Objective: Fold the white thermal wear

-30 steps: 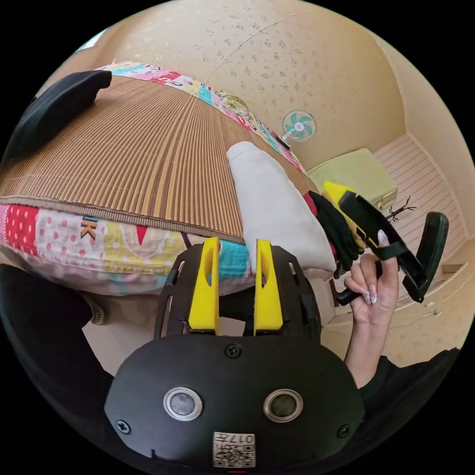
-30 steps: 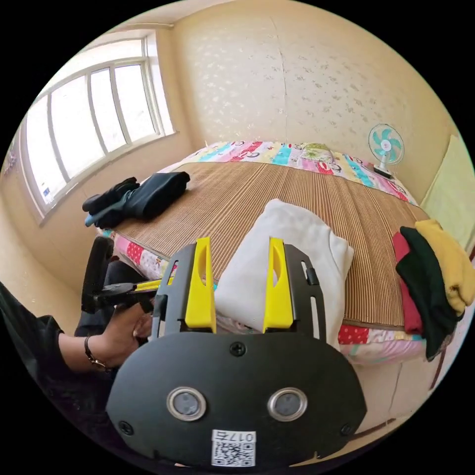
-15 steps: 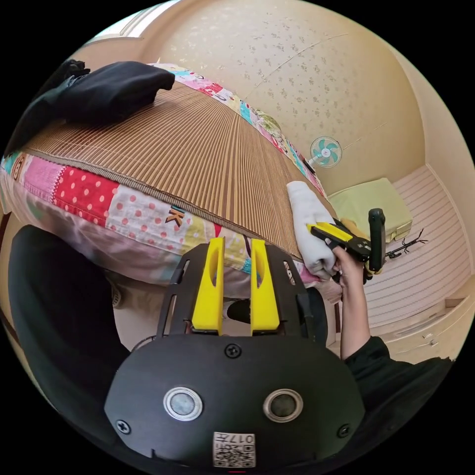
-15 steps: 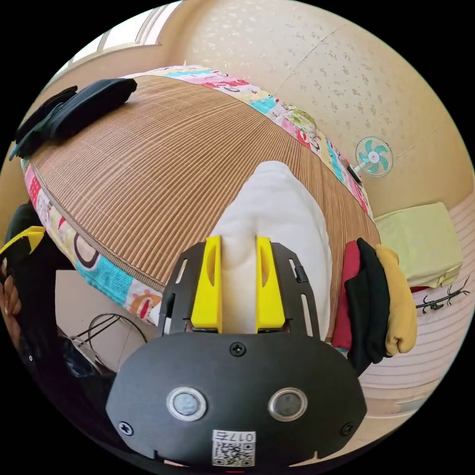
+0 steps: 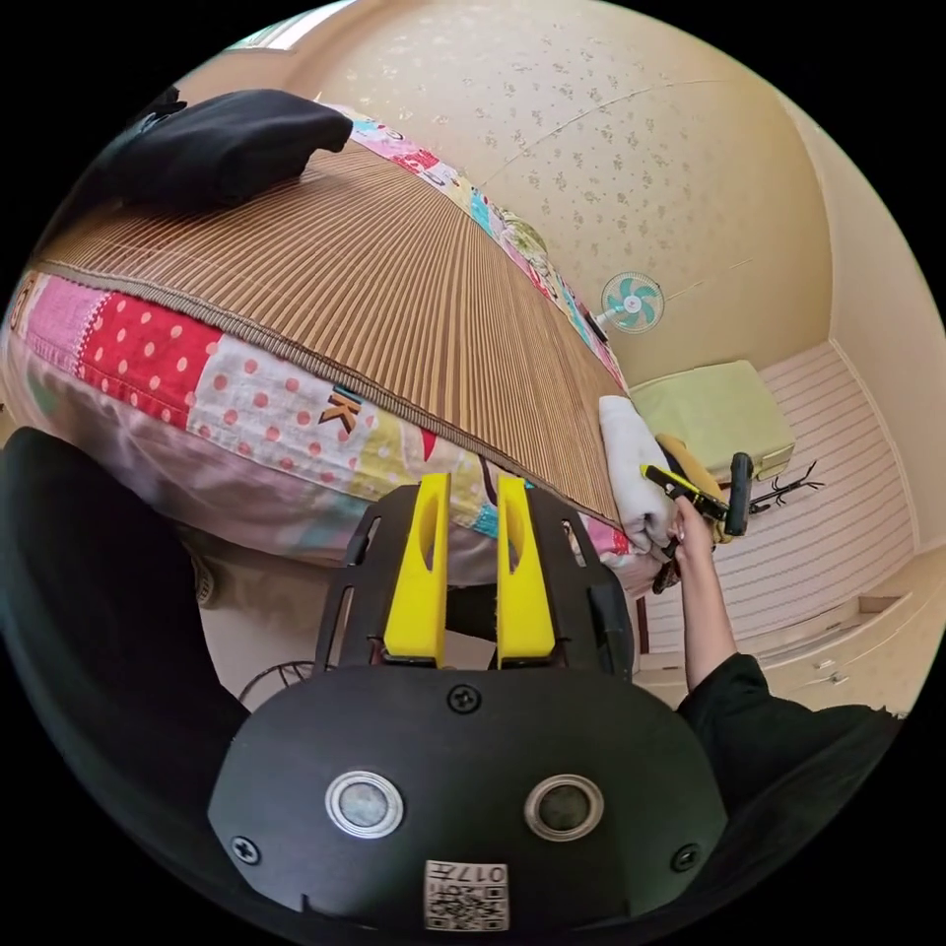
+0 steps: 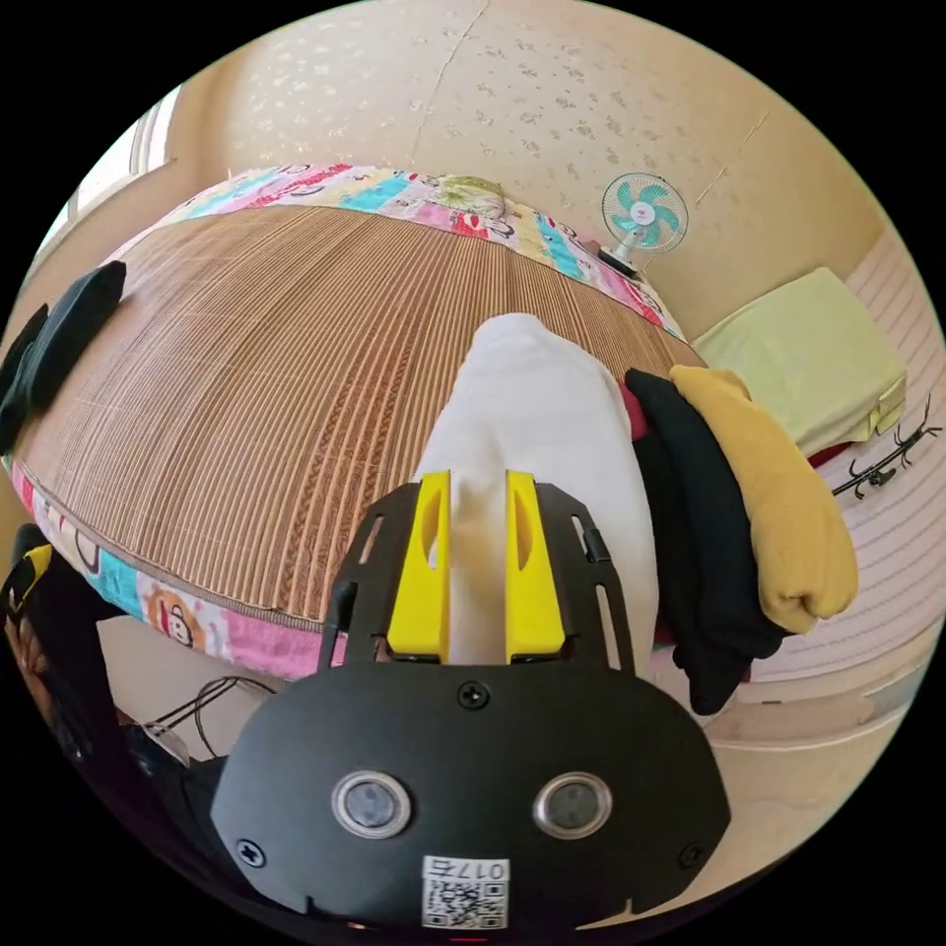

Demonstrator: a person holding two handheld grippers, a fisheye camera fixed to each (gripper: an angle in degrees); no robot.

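Since the earlier frame, the folded white thermal wear point(image 6: 537, 424) has been brought closer to the pile of clothes point(image 6: 749, 493) at the right of the right gripper view, so that the two now touch along one side. A raised ridge of the white cloth is pinched between the jaws of the right gripper point(image 6: 476, 562), which are closed on it low in the frame centre. The bundle is seen lying on the brown mat point(image 6: 296, 374) at the near edge of the bed point(image 5: 148, 365).

At the right of the left gripper view, the white bundle point(image 5: 631, 473) is seen small at the bed corner, with the right gripper point(image 5: 690, 488) held against it by the person's hand point(image 5: 690, 522). The left gripper point(image 5: 470, 567) is held off the bed, below its edge, with nothing between its jaws, which stand nearly together with only a narrow gap left.

The folding itself is judged to be done, and the placing of the bundle to be the step in hand. For that to be done well, the bundle should be slid flat along the mat rather than lifted by the pinched ridge, so that the layers are not pulled open. The grip should be released only once the bundle is settled squarely beside the pile, and the gripper drawn straight back.
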